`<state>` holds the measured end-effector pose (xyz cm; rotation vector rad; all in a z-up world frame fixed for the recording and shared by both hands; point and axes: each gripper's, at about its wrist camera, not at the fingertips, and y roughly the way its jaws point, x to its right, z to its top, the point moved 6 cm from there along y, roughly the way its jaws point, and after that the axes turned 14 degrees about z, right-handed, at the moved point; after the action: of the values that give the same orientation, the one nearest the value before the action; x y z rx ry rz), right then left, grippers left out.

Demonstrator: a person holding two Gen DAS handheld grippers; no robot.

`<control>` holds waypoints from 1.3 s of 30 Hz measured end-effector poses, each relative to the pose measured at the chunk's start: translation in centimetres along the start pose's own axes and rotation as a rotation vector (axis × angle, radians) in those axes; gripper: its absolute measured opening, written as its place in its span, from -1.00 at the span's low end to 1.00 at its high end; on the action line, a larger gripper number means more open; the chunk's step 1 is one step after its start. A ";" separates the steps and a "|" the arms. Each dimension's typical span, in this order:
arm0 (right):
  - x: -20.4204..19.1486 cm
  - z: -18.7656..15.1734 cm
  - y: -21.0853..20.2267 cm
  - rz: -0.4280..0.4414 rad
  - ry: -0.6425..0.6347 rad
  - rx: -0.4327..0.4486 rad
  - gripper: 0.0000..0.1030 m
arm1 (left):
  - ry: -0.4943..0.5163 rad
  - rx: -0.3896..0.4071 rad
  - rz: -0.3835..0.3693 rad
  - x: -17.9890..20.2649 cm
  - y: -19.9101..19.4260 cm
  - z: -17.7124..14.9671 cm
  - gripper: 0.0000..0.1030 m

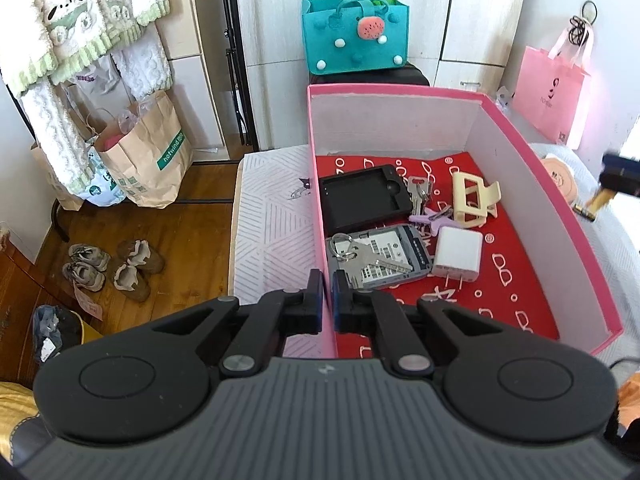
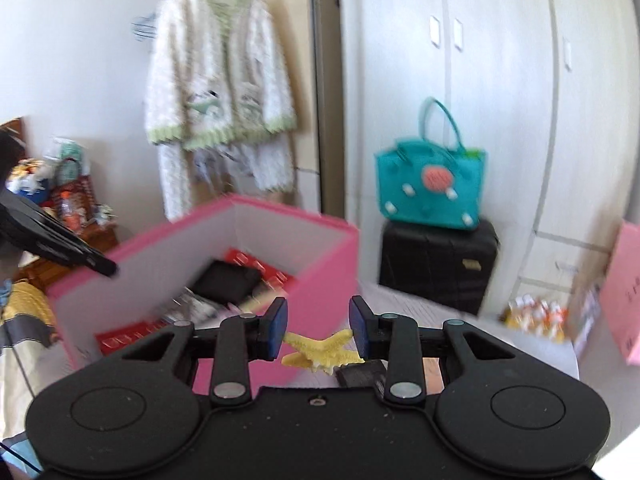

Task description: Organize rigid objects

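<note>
We see a room in bright daylight, and in the left wrist view the light comes from the right of the pink box (image 1: 540, 184), where the frame edge burns out to white and washes a pink paper bag (image 1: 550, 96) with glare. That view is sharp; soft shadows fall on the box's red floor. The right wrist view is smeared with motion blur: the box (image 2: 224, 248), the teal bag (image 2: 432, 184) behind it and the hanging cardigan (image 2: 216, 92) are all soft. Both views bulge like a fisheye, with dark rounded corners and bent cupboard lines.
</note>
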<state>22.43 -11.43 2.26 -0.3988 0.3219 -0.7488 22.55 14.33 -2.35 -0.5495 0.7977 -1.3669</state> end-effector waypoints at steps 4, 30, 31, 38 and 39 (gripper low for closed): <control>-2.1 2.2 0.1 0.094 -0.028 0.010 -0.25 | 0.030 -0.012 0.009 0.3 -0.1 -0.3 -0.91; -8.0 2.2 11.9 0.480 0.106 -0.179 0.21 | 0.053 -0.012 0.052 0.7 -1.0 0.0 -0.86; -7.8 2.3 11.4 0.469 0.103 -0.162 0.29 | 0.057 -0.016 0.051 0.8 -1.0 -0.1 -0.85; -6.7 2.8 7.6 0.364 0.014 -0.007 0.44 | 0.059 -0.028 0.048 0.9 -1.2 -0.4 -0.85; -6.5 2.9 7.5 0.340 -0.006 -0.008 0.45 | 0.057 -0.025 0.052 0.9 -1.2 -0.5 -0.85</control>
<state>23.56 -1.18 2.27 -0.3421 0.3755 -0.4139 21.39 13.29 -1.91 -0.5083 0.8702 -1.3314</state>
